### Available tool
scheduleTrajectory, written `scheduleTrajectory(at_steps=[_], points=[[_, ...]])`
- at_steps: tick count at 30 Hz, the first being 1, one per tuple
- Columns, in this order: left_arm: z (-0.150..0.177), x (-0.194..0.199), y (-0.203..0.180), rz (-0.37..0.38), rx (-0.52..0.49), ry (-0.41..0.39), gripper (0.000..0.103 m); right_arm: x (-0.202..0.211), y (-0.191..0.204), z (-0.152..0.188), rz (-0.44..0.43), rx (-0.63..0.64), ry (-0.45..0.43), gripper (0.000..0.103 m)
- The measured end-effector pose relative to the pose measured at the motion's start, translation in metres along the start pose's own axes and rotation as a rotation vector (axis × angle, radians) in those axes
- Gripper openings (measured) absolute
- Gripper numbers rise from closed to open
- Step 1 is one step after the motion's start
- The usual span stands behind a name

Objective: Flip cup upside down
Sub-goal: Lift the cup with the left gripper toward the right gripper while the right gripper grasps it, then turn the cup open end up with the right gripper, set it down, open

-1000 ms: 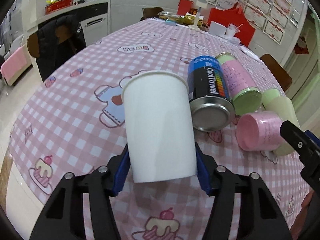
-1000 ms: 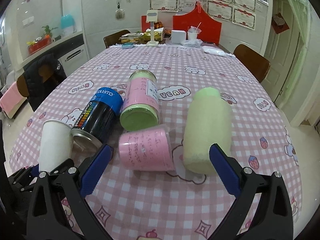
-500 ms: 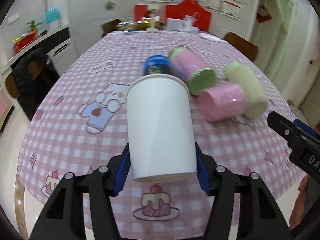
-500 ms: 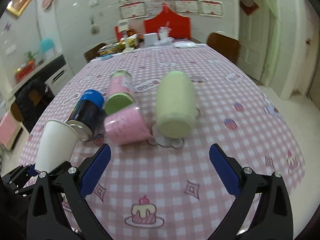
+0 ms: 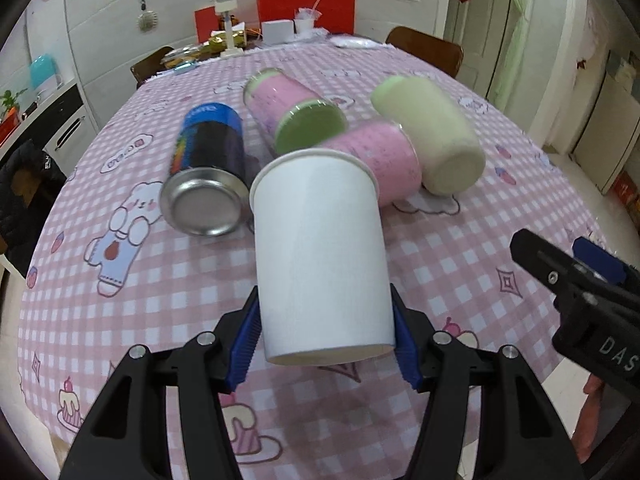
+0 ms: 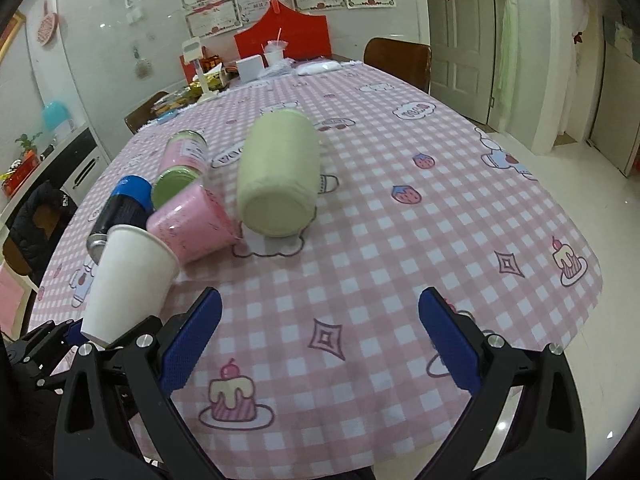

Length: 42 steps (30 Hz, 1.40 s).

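Note:
My left gripper (image 5: 326, 340) is shut on a white paper cup (image 5: 320, 256), gripping it near its base. The cup is held above the table, tilted, with its rim pointing away from me. It also shows in the right wrist view (image 6: 128, 280), at the left, with the left gripper below it. My right gripper (image 6: 320, 340) is open and empty above the table's near edge. In the left wrist view its black body (image 5: 580, 292) shows at the right.
Several containers lie on their sides on the pink checked tablecloth (image 6: 400, 248): a blue-capped spray can (image 5: 208, 168), a pink jar with a green lid (image 5: 296, 116), a pink cup (image 5: 376, 160) and a pale green jar (image 6: 280, 176). Chairs and clutter stand at the far end.
The left gripper has swung right with the cup, so the lying containers are now straight behind it. The right gripper has also turned; it stays open.

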<state>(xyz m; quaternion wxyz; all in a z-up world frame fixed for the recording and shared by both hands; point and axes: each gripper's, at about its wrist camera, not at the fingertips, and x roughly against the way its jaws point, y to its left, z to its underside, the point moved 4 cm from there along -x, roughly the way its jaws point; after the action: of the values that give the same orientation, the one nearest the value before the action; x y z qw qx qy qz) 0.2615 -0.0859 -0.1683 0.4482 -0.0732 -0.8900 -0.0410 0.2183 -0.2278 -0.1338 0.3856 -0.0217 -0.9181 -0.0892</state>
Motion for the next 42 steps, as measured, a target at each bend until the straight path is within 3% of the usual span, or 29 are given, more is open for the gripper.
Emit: scheduleTrajectory(at_steps=[6,12,19,29,42], points=[[0.007,-0.017,-0.01,0.062,-0.009,0.081,0.069,-0.002,-0.016,0.001,0.006,-0.062,0.012,0.095],[0.007,-0.015,-0.009,0.047,-0.001,0.071,0.07,0.003,-0.024,0.005,0.005,-0.101,0.021,0.095],[-0.004,0.008,-0.002,0.053,0.023,0.001,0.07,0.019,-0.016,0.002,-0.03,-0.113,-0.003,0.095],[-0.015,0.05,0.029,0.052,0.046,-0.123,0.07,0.031,0.028,-0.008,-0.106,-0.086,-0.018,0.095],[-0.011,0.036,0.097,-0.001,0.093,-0.117,0.07,-0.006,0.092,-0.009,-0.129,-0.026,0.087,0.095]])
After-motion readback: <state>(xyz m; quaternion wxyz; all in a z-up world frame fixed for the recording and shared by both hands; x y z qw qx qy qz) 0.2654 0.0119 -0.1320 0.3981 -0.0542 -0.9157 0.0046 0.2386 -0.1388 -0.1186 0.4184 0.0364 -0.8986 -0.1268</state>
